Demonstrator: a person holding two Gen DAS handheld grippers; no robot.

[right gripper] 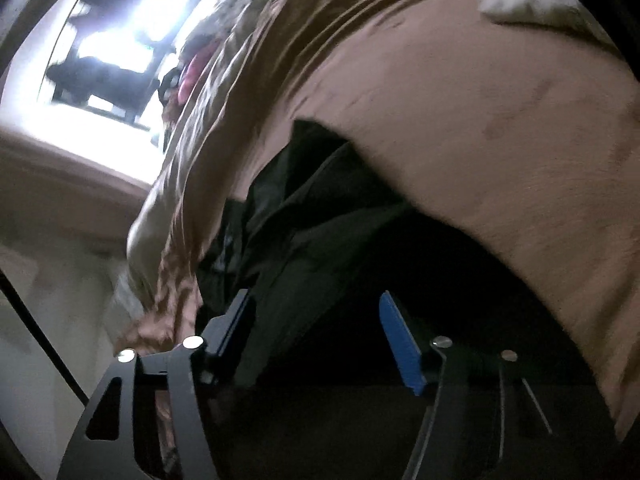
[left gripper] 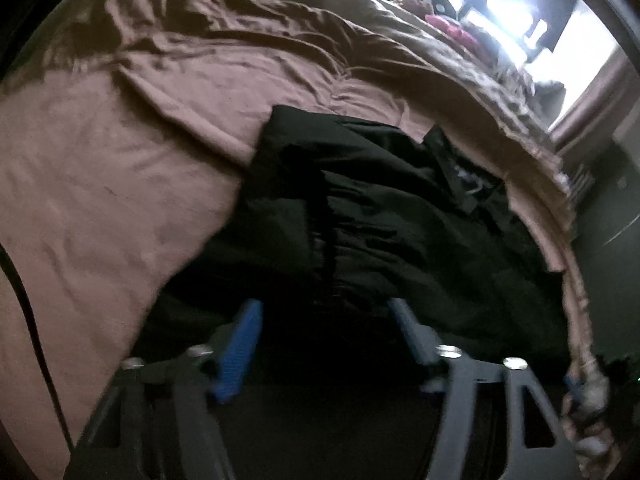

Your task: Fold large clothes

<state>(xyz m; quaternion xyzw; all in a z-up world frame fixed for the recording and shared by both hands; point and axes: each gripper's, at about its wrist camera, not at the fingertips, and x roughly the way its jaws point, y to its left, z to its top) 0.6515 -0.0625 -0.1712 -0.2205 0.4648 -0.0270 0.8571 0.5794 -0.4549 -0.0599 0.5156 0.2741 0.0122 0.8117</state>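
Observation:
A large black garment (left gripper: 380, 216) lies crumpled on a brown bedspread (left gripper: 120, 152) near the bed's edge. My left gripper (left gripper: 326, 312) is open, its blue-padded fingers (left gripper: 240, 348) spread just above the garment's near part, with nothing between them. In the right wrist view the same black garment (right gripper: 320, 220) lies below the brown bedspread (right gripper: 480, 120). My right gripper (right gripper: 316, 304) is open too, its fingers (right gripper: 400, 344) spread over the dark cloth. The near part of the garment is lost in shadow in both views.
A bright window (left gripper: 500, 4) stands at the far side of the bed. Pink and patterned items (left gripper: 452, 28) lie at the far end of the bed. The bed's edge (left gripper: 560, 216) drops to a dark floor on the right. A pale pillow (right gripper: 528, 0) lies far off.

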